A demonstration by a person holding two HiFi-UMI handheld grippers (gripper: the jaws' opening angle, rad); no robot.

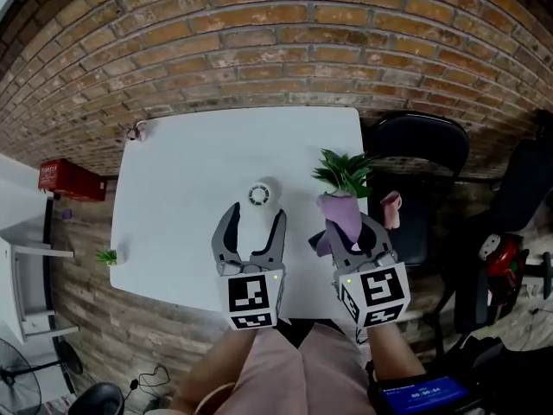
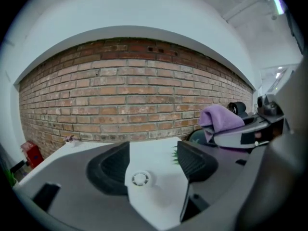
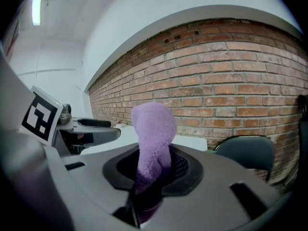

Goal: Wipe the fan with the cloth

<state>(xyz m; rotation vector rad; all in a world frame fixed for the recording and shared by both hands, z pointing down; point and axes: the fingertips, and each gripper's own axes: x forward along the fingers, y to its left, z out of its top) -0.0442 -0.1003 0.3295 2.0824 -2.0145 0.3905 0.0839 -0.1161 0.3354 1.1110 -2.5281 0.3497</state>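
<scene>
Both near table [image 1: 173, 232] edge | left claw [image 1: 256, 214] spread, fan [image 1: 259, 194] ahead | right claw [image 1: 350, 229] pinching cloth [image 1: 338, 207]

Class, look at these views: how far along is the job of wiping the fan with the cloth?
Done: the cloth is picked up, clamped in the right gripper. In hand: the left gripper, jaws open and empty, is lined up on the small white fan on the table, perhaps to steady it. Left: the cloth is clear of the fan, so the wiping itself looks yet to do.
</scene>
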